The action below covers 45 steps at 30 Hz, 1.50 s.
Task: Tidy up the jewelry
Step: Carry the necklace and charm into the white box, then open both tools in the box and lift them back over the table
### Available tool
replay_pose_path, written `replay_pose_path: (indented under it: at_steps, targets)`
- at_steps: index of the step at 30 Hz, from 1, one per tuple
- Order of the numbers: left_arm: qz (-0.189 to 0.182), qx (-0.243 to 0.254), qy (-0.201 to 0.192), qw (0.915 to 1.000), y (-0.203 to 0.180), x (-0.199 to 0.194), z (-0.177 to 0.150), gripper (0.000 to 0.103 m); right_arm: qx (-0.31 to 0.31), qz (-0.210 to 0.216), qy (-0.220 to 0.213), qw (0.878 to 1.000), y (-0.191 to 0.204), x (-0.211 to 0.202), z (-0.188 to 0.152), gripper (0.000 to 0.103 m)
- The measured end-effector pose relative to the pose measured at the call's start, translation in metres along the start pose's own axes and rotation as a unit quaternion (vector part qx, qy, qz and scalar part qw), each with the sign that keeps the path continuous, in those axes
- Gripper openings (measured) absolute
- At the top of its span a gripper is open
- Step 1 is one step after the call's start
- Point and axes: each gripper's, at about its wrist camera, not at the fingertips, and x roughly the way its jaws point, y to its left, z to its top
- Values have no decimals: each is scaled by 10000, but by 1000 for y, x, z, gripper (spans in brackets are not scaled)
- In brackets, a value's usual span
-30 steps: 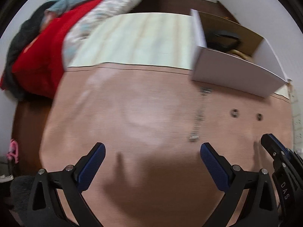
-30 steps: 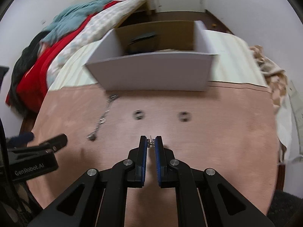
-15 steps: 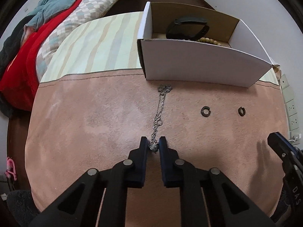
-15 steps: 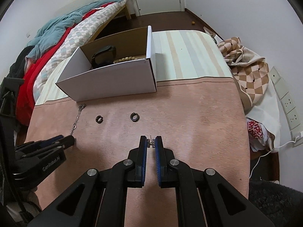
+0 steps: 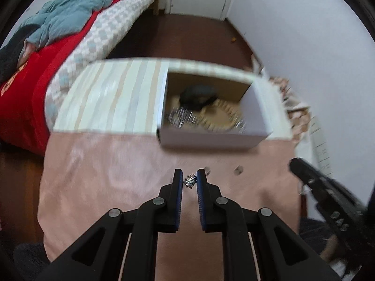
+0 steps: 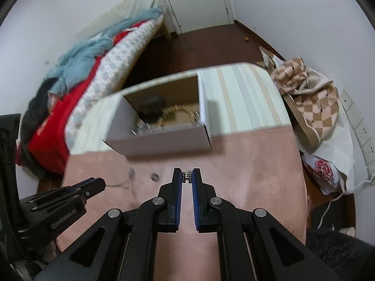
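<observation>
My left gripper (image 5: 189, 178) is shut on the end of a silver necklace (image 5: 189, 181), held above the pink tabletop (image 5: 105, 178). In the right wrist view the left gripper (image 6: 99, 184) is at the left, and the necklace's thin chain (image 6: 117, 185) trails from its tip. My right gripper (image 6: 187, 176) is shut on a small silver jewelry piece (image 6: 187, 178). Two dark rings (image 6: 154, 176) (image 6: 132, 173) lie on the table in front of the white cardboard box (image 6: 164, 144). The box holds a black item, a beaded bracelet (image 5: 225, 114) and silver chains.
The box stands on a striped cloth (image 5: 112, 96) at the table's far end. A bed with red and teal bedding (image 5: 46, 37) runs along the left. A checkered cloth (image 6: 311, 107) and a bag lie off the right edge, below wall sockets (image 6: 361, 128).
The left gripper, open a second ago, shut on the necklace's end and lifted it off the table. Both grippers rose and now look down into the box. The right grip is unchanged.
</observation>
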Motion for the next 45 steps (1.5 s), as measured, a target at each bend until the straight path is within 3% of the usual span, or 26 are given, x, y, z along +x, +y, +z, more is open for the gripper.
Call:
replay_pose_path:
  at_steps: [8, 13, 19, 25, 29, 33, 36, 38, 41, 42, 45]
  targets:
    - [-634, 85, -403, 9971, -9, -53, 71, 9, -35, 460, -284, 9985, 14, -30, 61, 9]
    - [-696, 190, -499, 9961, -17, -55, 105, 9, -173, 528, -339, 9979, 20, -29, 97, 9]
    - [-597, 151, -115, 9980, -15, -15, 127, 9, -192, 575, -15, 9982, 19, 3, 131, 9]
    - [-571, -104, 550, 9968, 3, 36, 124, 10, -215, 593, 586, 9963, 12, 51, 140, 9]
    - [-204, -418, 1051, 9934, 13, 63, 120, 11, -249, 666, 1043, 9920, 9, 82, 138, 9]
    - [106, -292, 1023, 9943, 16, 73, 118, 12, -256, 695, 1485, 9861, 11, 107, 135, 9]
    - [312, -182, 899, 9953, 16, 71, 118, 28, -222, 604, 1609, 9849, 10, 116, 133, 10]
    - [388, -189, 777, 9960, 18, 68, 118, 63, -182, 554, 1607, 9853, 7, 117, 133, 17]
    - [511, -161, 552, 9970, 21, 62, 118, 72, -146, 532, 1596, 9856, 3, 115, 134, 32]
    - [544, -148, 539, 9970, 23, 61, 119, 73, -124, 536, 1604, 9855, 2, 114, 134, 34]
    - [643, -140, 503, 9966, 26, 58, 118, 92, -135, 458, 1538, 9869, -1, 107, 135, 35]
